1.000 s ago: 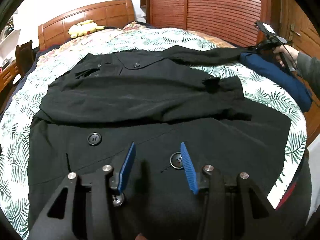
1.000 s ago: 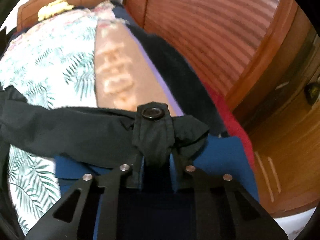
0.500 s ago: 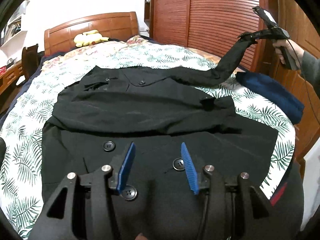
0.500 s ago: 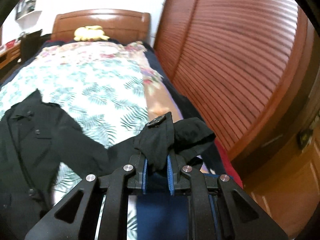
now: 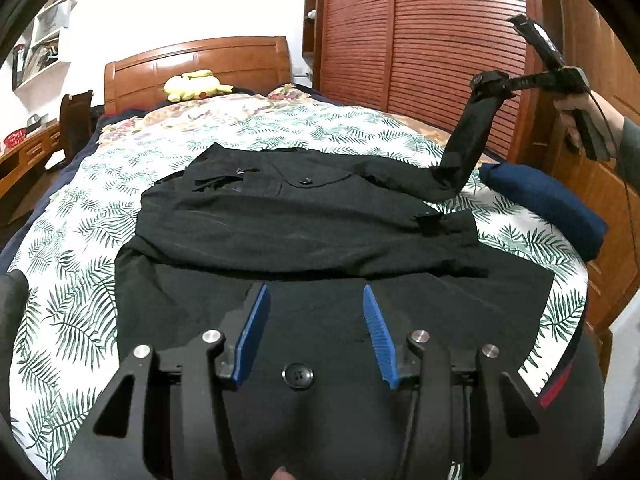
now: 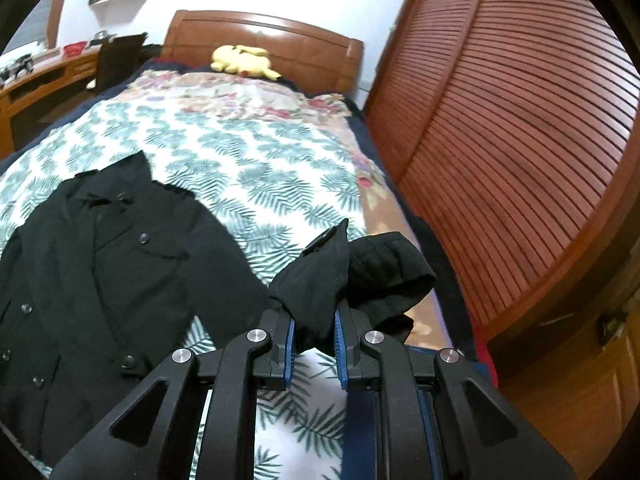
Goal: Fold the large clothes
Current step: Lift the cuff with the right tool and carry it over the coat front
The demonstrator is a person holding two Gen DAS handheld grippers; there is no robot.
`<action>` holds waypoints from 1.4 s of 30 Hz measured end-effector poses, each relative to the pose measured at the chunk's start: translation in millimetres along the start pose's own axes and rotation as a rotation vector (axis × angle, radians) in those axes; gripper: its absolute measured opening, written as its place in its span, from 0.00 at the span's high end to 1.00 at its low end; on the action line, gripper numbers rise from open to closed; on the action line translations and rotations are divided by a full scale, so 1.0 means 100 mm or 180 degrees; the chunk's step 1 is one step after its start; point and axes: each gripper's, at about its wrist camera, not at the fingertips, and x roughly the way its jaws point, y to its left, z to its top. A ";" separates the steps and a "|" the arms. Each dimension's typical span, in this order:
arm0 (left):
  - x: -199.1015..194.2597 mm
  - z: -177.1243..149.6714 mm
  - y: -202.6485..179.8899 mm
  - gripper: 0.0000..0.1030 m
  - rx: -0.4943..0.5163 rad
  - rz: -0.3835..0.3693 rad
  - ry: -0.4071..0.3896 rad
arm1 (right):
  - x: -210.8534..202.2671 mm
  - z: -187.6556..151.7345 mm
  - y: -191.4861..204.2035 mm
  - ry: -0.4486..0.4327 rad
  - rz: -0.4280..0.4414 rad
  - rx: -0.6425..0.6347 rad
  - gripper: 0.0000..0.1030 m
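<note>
Though laid front up along the middle of the bed (image 5: 72, 320), hem toward the foot edge and collar toward the headboard, counts as barely begun: black coat (image 5: 304, 264), full length, body not yet folded.

Done so far, apparently: one sleeve (image 5: 320, 224) brought across the chest, its cuff tab resting toward the bed's right edge.

Under way: second sleeve (image 5: 468, 140) raised clear of the bed near that same right edge, stretched up from the shoulder. Pinched at the cuff (image 6: 320, 280) by the right claw (image 6: 314, 328), pads closed to a narrow gap on the fabric, the buttoned strap poking out above them.

Left claw (image 5: 316, 332): about half open, nothing between the pads, poised above the coat's lower front, a large button (image 5: 297, 376) showing below the gap.

Left to do, most likely: lay the raised sleeve across the chest over the first, then fold the long body up from the hem, perhaps more than once, into a compact stack.

At the bed's right edge, just beside the coat: navy bundle (image 5: 548, 204), possibly a garment already folded; cannot tell for sure. Yellow plush toy (image 5: 196, 84) by the headboard, well apart from the work.
</note>
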 end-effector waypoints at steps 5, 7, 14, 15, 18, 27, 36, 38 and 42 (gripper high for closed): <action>-0.07 -0.01 0.06 0.53 -0.0026 0.0027 -0.0038 | -0.02 0.09 0.30 -0.0038 0.0115 -0.0116 0.87; -0.11 -0.01 0.08 0.53 -0.0030 0.0040 -0.0054 | -0.07 0.15 0.46 -0.0105 0.0175 -0.0180 0.87; -0.21 -0.01 0.20 0.53 -0.0096 0.0085 -0.0108 | -0.47 0.46 1.12 -0.0481 0.0510 -0.0450 0.87; -0.22 -0.01 0.22 0.53 -0.0103 0.0094 -0.0111 | -0.54 0.49 1.24 -0.0541 0.0576 -0.0506 0.88; -0.27 -0.02 0.27 0.53 -0.0131 0.0117 -0.0137 | -0.70 0.55 1.57 -0.0659 0.0757 -0.0655 0.88; -0.41 -0.05 0.47 0.52 -0.0216 0.0214 -0.0199 | -0.93 0.47 2.39 -0.0761 0.1245 -0.1009 0.88; -0.56 -0.10 0.68 0.52 -0.0328 0.0307 -0.0266 | -0.80 0.19 2.89 -0.0510 0.1599 -0.1096 0.87; -0.59 -0.12 0.71 0.52 -0.0349 0.0324 -0.0272 | -0.80 0.12 2.91 -0.0457 0.1711 -0.1059 0.87; -0.60 -0.13 0.80 0.52 -0.0406 0.0353 -0.0266 | -0.77 -0.02 2.99 -0.0329 0.1842 -0.0995 0.84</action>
